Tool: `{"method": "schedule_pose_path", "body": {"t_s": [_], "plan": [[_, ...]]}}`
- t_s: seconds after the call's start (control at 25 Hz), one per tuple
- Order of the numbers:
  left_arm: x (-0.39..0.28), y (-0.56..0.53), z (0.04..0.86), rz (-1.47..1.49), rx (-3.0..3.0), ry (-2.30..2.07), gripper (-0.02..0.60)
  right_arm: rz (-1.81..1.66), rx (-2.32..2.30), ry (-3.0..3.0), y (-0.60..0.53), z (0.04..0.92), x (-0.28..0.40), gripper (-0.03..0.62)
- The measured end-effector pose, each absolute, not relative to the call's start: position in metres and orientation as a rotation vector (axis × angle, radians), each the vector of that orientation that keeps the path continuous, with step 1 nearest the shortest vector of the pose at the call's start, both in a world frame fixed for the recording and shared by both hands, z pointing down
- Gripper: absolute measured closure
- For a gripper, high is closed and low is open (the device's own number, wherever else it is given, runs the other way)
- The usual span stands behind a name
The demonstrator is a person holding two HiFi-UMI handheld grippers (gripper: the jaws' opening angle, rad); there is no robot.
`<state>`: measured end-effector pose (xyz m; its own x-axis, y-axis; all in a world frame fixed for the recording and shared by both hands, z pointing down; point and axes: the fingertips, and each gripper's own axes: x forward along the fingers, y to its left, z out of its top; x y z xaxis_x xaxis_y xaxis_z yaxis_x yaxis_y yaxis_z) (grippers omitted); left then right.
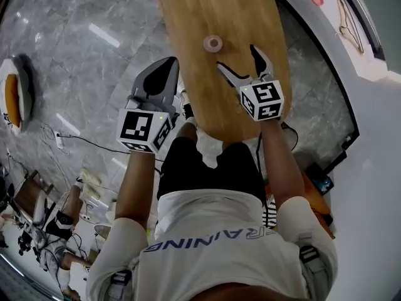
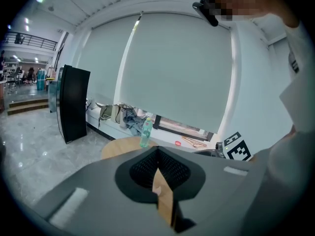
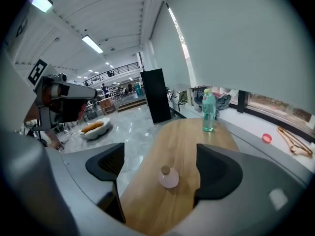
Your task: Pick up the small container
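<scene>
The small container [image 1: 212,43] is a pale pink, round jar with a knob lid, standing on the long wooden table [image 1: 207,93]. My right gripper [image 1: 238,56] hovers just short of it, jaws wide apart and nothing between them. In the right gripper view the container [image 3: 169,177] sits on the wood ahead, framed by the open right gripper [image 3: 160,165]. My left gripper [image 1: 168,66] hangs beside the table's left edge, its jaws pressed together and holding nothing. In the left gripper view the left gripper [image 2: 157,150] shows its tips meeting.
A green bottle [image 3: 208,111] stands at the table's far end. Behind it runs a white ledge with a red dish [image 3: 266,138] and a hanger [image 3: 294,142]. A black panel [image 3: 156,95] and a white-and-orange seat [image 1: 14,93] stand on the marble floor.
</scene>
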<state>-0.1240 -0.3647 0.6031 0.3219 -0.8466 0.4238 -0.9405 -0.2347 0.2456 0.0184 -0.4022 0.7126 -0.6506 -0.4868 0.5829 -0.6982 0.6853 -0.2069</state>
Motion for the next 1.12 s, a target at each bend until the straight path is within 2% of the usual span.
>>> {"method": "schedule_pose_path", "body": {"t_s": [0.08,0.4,0.64,1.12], "plan": [[-0.124,-0.373,0.628,0.287,2.134,-1.562,0.581,0.579,0.93,-2.401,-0.407,0.736,0.015,0.131],[-0.127,-0.386,0.703,0.303,2.101,-1.523,0.581,0.587,0.906,-2.308,-0.419,0.847,-0.007,0.075],[-0.13,-0.379,0.753,0.354,2.075,-1.483,0.581,0.581,0.85,-2.259,-0.426,0.919,-0.021,0.071],[-0.132,-0.364,0.784,0.359,2.045,-1.421,0.581,0.541,0.868,-2.248,-0.45,0.967,-0.05,0.099]]}}
